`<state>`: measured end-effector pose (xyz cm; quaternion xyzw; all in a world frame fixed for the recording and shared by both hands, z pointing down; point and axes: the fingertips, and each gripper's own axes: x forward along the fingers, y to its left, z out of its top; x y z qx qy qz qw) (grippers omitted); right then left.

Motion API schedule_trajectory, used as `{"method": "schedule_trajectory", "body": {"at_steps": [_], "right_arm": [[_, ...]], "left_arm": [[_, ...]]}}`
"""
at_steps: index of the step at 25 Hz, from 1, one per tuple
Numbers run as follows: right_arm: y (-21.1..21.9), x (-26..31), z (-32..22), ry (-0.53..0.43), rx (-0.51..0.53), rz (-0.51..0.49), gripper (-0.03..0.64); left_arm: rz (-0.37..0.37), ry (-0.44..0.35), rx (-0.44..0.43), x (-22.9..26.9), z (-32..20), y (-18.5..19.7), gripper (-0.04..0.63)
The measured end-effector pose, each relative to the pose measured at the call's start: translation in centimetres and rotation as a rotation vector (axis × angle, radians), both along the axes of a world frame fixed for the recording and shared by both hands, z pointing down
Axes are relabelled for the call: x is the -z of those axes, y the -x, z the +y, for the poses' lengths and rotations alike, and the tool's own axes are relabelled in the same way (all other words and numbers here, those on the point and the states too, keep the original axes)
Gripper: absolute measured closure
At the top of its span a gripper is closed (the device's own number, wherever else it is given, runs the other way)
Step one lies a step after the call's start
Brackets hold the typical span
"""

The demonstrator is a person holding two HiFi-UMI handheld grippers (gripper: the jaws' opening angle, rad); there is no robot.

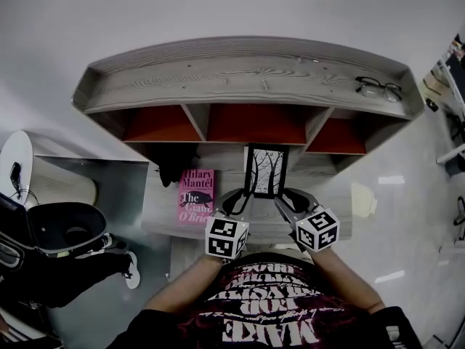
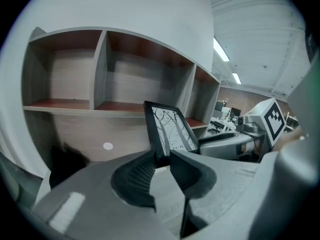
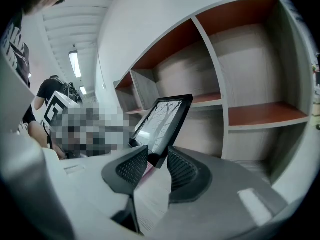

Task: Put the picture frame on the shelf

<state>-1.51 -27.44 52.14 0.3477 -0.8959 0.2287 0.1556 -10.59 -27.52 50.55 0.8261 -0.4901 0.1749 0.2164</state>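
My left claw [image 2: 161,156] is clenched on the lower left corner of the frame [image 2: 170,129], and my right claw [image 3: 157,156] is clenched on its lower right corner. The frame stands upright between them with its tree picture facing me. It is in front of the shelf [image 1: 247,78], below the middle compartment and not inside any compartment. Only the head view shows both grips at once. It alone also shows the glasses [image 1: 378,87] lying on the right end of the shelf's top, and the pink book [image 1: 196,196] flat on the tabletop [image 1: 323,184], just left of my left claw. Each claw's own view gives what the head view cannot: ribbed pads pressed on the black rim from both sides, with the tabletop's grain under the jaws. The left claw view looks along the three compartments from the left and catches my right claw's marker cube [image 2: 274,118] beyond the frame. The right claw view looks at them from the right, and there the frame covers part of the middle one. A dark bundle [image 1: 178,169] sits on the tabletop under the left compartment, apart from the frame.
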Motion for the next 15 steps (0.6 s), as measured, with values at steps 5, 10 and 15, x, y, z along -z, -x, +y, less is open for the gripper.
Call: {"method": "schedule_trajectory", "body": {"at_steps": [5,10,15], "right_arm": [[0.6,0.5,-1.8,-0.018,-0.009,-0.003,0.471],[0.8,1.8,-4.0,-0.043,-0.021,-0.012,0.474],[0.9,2.9,-6.2,-0.058,-0.032,-0.030,0.483]], "left_arm": [[0.011,-0.011,-0.007,0.3,-1.9,0.6,0.498],[0.042,-0.022,-0.010,1.1,-4.1,1.0,0.498],[0.083,-0.008,-0.012,1.5,-6.5,1.3,0.498]]}}
